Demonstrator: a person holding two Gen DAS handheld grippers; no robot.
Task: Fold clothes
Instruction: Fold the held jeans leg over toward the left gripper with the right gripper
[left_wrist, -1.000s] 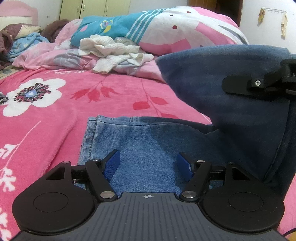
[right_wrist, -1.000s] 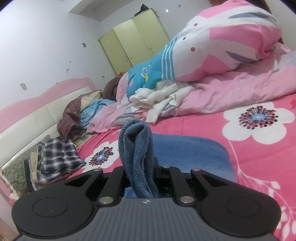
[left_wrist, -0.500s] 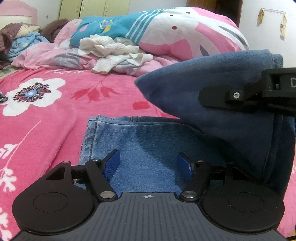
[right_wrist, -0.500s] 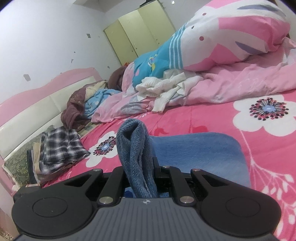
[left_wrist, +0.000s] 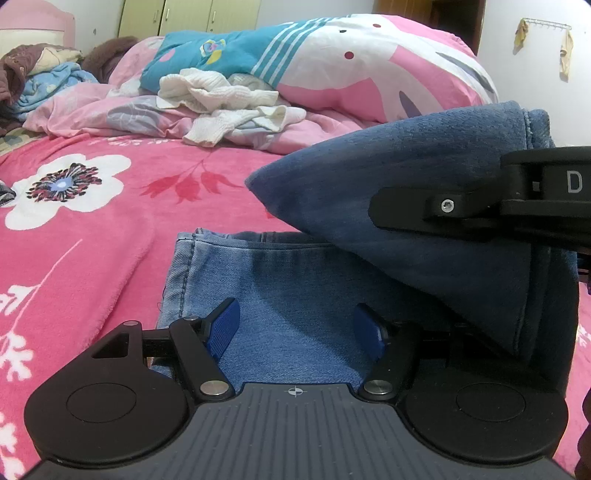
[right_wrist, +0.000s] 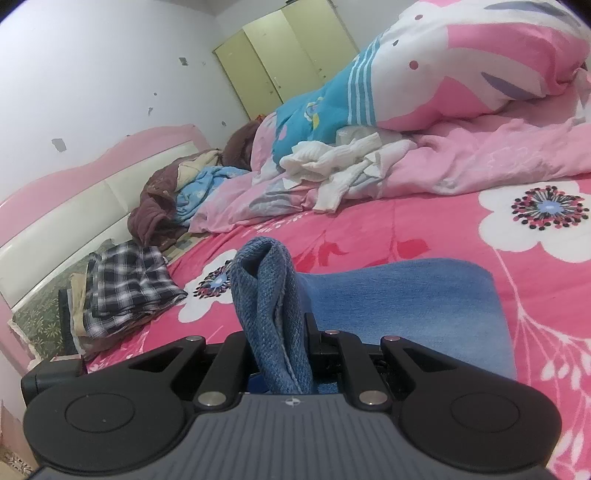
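Blue jeans (left_wrist: 280, 288) lie flat on the pink flowered bed cover (left_wrist: 96, 236). My left gripper (left_wrist: 295, 328) is open, its blue pads low over the flat denim and empty. My right gripper (right_wrist: 275, 354) is shut on a bunched fold of the jeans (right_wrist: 271, 295). In the left wrist view that gripper comes in from the right (left_wrist: 480, 206), holding the lifted darker part of the jeans (left_wrist: 424, 192) above the flat part. The flat part also shows in the right wrist view (right_wrist: 417, 295).
A rumpled white garment (left_wrist: 221, 103) and a pink and teal duvet (left_wrist: 351, 66) lie at the back of the bed. Folded plaid clothes (right_wrist: 125, 284) are stacked by the pink headboard (right_wrist: 92, 184). Brown and blue clothes (right_wrist: 173, 195) are heaped beyond.
My right gripper has carried the lifted jeans fold leftward over the flat part, now covering more of it. My left gripper has stayed in place, open.
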